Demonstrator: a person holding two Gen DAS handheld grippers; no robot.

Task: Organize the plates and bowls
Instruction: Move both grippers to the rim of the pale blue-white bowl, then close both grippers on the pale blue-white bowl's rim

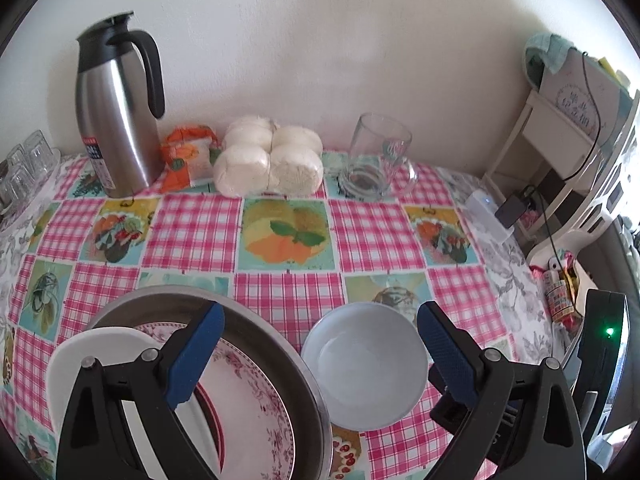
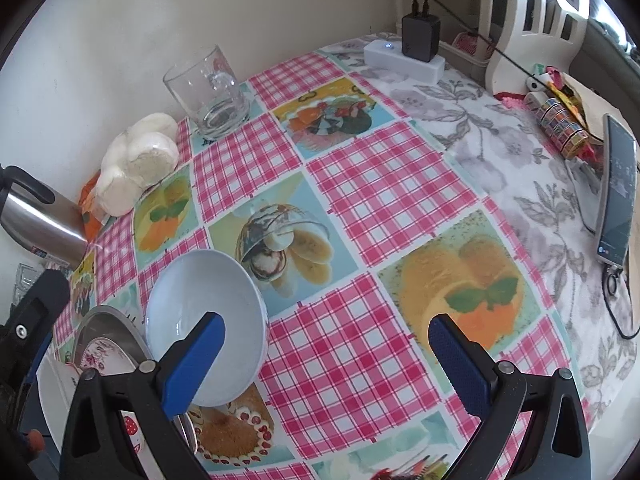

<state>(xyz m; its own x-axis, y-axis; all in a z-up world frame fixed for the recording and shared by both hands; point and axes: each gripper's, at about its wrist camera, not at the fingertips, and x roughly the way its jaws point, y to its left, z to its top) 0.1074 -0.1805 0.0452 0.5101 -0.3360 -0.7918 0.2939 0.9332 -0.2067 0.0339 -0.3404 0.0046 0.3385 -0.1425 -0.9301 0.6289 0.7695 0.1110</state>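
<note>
Kitchen table w/ a loud pink-check fruit tablecloth (image 1: 288,296), pushed up against a plain wall. Back row has a steel thermos jug (image 1: 116,120), a bag of white buns (image 1: 268,160) and an empty glass mug (image 1: 378,160). None of that is part of the job afaict.

Progress-wise I'd call it roughly halfway, maybe a bit more. Near edge, left side: a metal pan (image 1: 280,344) already has a floral-rimmed plate (image 1: 252,400) lying in it, plus a plain white plate (image 1: 100,356) partly over that one. So the plates look gathered. What's left, going by this, is the white bowl (image 1: 366,364), sitting on its own on the cloth just beside the pan on the right, rim nearly touching the pan's edge. It's empty, upright in the left cam. Prob needs to go in/on the stack, but that's my guess.

Left claw (image 1: 320,356): spread wide, holding nothing. The left finger hangs over the pan and floral plate, the right finger is just past the bowl's right rim, so the bowl sits pretty much between the fingers, slightly right of centre. Can't tell height above it.

Right claw (image 2: 326,364): also spread wide, empty. From this cam the bowl (image 2: 208,328) is off to the left; the left finger overlaps its near rim in the view, the rest of the gap is over bare cloth. Touching or not, idk, can't tell from here.

So left claw is the better lined up one for the bowl imo.
</note>
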